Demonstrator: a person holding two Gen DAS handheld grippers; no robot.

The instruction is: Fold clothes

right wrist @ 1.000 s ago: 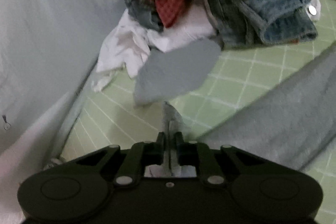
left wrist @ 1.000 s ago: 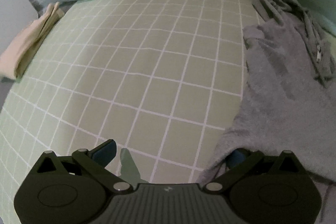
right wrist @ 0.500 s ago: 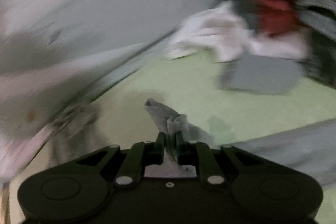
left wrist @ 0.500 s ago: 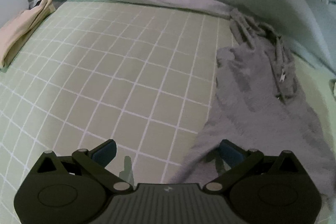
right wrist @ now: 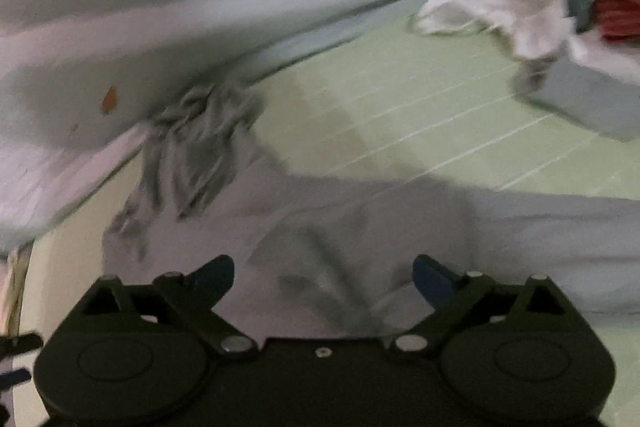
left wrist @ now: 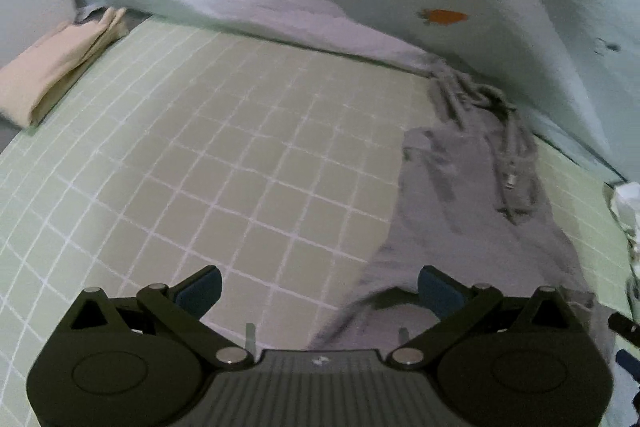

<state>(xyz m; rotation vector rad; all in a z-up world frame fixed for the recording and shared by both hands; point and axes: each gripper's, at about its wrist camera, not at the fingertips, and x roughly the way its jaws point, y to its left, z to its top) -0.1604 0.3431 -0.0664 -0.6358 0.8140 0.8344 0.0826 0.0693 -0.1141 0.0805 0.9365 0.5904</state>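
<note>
A grey zip-up garment [left wrist: 472, 195] lies spread on the green checked sheet [left wrist: 240, 155], its bunched end against the pale bedding. In the right wrist view the same grey garment [right wrist: 328, 227] fills the lower middle, and it is blurred. My left gripper [left wrist: 318, 287] hovers open over the garment's near left edge, its right fingertip [left wrist: 436, 289] above the cloth. My right gripper [right wrist: 323, 277] is opening wide above the grey cloth, with nothing pinched between its pads.
A folded cream cloth [left wrist: 56, 67] rests at the far left edge of the bed. A heap of white, red and grey clothes [right wrist: 552, 7] sits at the upper right. Pale bedding with a carrot print [left wrist: 444, 15] rises along the back.
My right gripper swung left from the clothes heap and let go of the grey cloth it pinched. The left gripper rose and pulled back, staying open.
</note>
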